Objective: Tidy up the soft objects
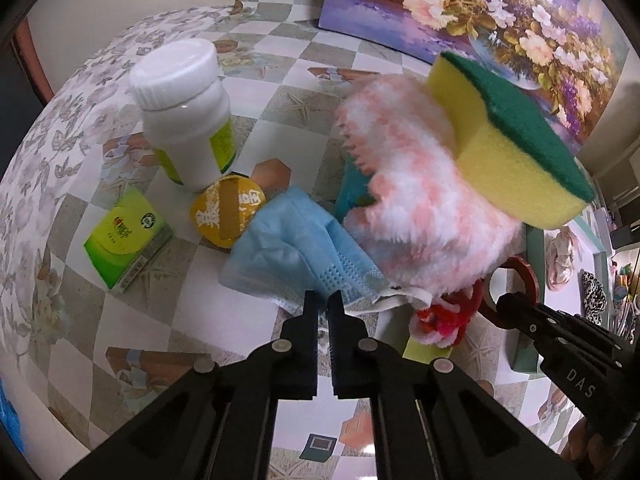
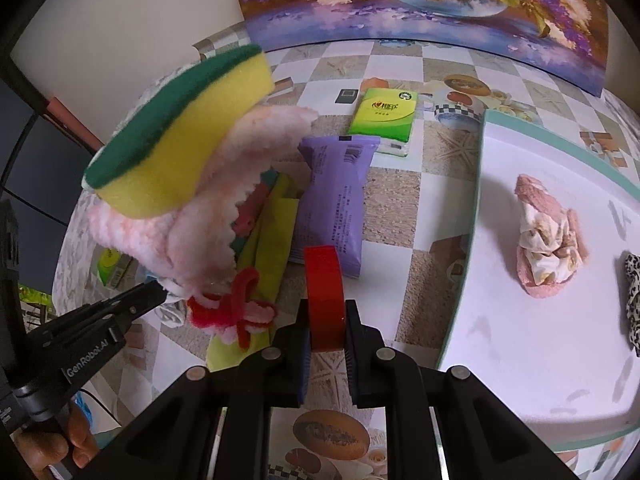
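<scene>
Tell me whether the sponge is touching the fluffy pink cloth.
Touching. Both wrist views show the sponge resting directly on the fluffy pink cloth, no gap between them.

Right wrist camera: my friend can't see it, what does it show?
The right gripper is shut on a red tape roll above a checkered table. Left of it hang a yellow-green sponge and pink fluffy cloth; right, a white tray.

Left tongs (image 1: 323, 300) and right tongs (image 2: 326, 320): matte black plastic, angular linkage arms, round silver pivot pins. "DAS" and "GenRobot.AI" are printed in white on the sides. Bare skin-toned fingers (image 2: 60, 436) are seen.
</scene>
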`<control>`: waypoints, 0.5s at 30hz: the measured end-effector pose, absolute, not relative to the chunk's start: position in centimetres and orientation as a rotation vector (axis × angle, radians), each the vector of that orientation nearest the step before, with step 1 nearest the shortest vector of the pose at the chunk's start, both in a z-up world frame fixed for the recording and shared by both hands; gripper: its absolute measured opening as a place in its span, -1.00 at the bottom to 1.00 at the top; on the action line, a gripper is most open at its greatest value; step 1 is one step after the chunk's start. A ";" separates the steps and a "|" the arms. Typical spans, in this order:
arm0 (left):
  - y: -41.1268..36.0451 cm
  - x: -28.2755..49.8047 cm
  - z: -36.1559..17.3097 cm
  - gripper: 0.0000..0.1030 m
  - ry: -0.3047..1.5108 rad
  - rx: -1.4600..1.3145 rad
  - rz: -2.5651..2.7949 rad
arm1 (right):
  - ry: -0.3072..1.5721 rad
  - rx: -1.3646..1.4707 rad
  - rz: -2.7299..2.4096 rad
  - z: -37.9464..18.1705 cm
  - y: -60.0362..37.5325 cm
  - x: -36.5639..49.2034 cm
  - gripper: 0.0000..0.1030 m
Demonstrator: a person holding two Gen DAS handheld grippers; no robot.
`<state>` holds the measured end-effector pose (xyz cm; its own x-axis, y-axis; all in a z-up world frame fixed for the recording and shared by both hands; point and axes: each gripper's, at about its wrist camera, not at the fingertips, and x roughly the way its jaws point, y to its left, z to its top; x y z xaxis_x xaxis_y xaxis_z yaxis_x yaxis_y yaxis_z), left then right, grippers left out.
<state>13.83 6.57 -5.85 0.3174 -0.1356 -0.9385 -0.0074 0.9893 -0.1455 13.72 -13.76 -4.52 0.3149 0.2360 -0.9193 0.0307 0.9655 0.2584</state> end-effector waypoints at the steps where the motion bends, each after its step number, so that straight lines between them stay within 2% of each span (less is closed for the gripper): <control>1: 6.6 13.6 -5.7 -0.93 1.239 -0.132 -0.081 | 1.243 0.250 0.137 -4.4 -13.9 13.5 -0.70; 15: 8.7 9.2 -3.1 -0.95 1.177 -0.163 -0.049 | 1.172 0.289 0.123 -1.7 -15.1 11.2 -0.70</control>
